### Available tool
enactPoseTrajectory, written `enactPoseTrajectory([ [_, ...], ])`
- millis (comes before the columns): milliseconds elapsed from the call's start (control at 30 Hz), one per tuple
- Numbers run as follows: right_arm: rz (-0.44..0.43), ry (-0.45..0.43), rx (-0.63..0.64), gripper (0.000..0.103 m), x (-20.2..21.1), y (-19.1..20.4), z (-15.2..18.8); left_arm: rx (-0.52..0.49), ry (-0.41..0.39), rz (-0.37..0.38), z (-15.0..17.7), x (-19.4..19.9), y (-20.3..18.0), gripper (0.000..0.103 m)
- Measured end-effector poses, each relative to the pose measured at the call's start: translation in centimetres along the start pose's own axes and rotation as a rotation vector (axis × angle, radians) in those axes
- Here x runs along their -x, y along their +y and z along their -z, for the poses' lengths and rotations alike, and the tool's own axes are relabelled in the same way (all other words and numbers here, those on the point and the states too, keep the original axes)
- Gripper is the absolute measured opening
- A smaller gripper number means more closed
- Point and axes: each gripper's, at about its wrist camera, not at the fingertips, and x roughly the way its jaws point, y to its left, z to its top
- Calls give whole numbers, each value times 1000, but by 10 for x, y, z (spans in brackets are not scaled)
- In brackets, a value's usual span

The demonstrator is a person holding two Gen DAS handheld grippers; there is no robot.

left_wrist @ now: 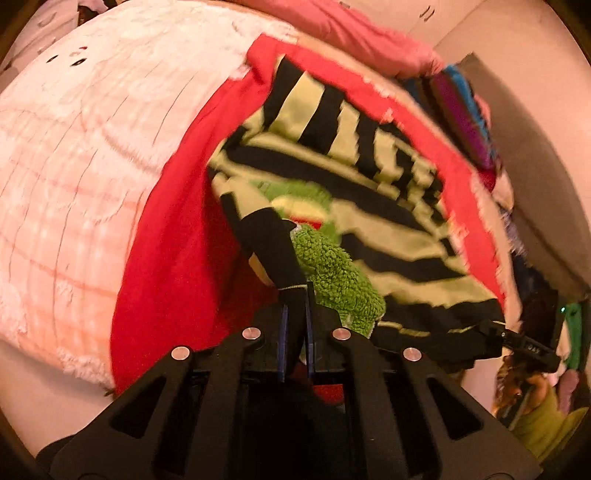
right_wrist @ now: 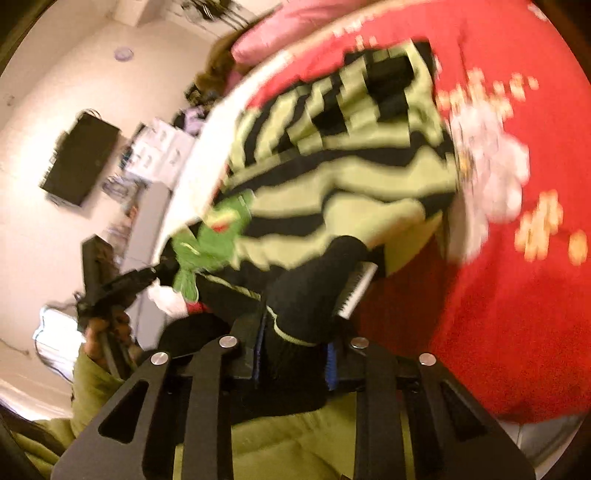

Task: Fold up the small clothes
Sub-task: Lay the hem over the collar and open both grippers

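Note:
A small black and pale-green striped sweater with a fuzzy green patch lies over a red blanket. My left gripper is shut on one black cuff of it. My right gripper is shut on the other black cuff, with the striped sweater stretched out ahead. The right gripper shows at the right edge of the left wrist view; the left gripper shows at the left of the right wrist view. Both views are motion-blurred.
A white textured bedspread covers the bed to the left. A pink pillow lies at the far end. Colourful clothes are piled at the right. A black box hangs on the wall.

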Motion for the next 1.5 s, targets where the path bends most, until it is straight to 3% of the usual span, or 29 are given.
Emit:
enactPoseTrajectory([
  [200, -67, -129, -52, 21, 18, -10, -57, 42, -57, 39, -50, -12, -21, 2],
  [333, -82, -171, -111, 21, 16, -25, -92, 79, -67, 56, -82, -31, -27, 2],
  [633, -21, -219, -201, 21, -7, -59, -167, 191, -115, 71, -140, -70, -19, 2],
  [800, 8, -223, -230, 21, -26, -72, -187, 211, -130, 61, -163, -94, -20, 2],
  [1000, 64, -219, -273, 21, -44, -89, -198, 212, -176, -27, -180, -114, -23, 2],
  [1200, 107, -214, -292, 23, -54, -97, -202, 196, -250, -33, -176, -121, -15, 6],
  [1367, 99, -277, -293, 32, -46, -95, -198, 126, -341, -12, -168, -102, -10, 17],
  [1433, 79, -315, -292, 49, -43, -92, -193, 120, -389, -4, -168, -91, -4, 19],
  [1467, 84, -323, -292, 53, -41, -90, -191, 120, -402, 1, -168, -87, -2, 19],
  [1500, 102, -338, -289, 64, -39, -88, -190, 119, -423, 3, -168, -81, 2, 19],
])
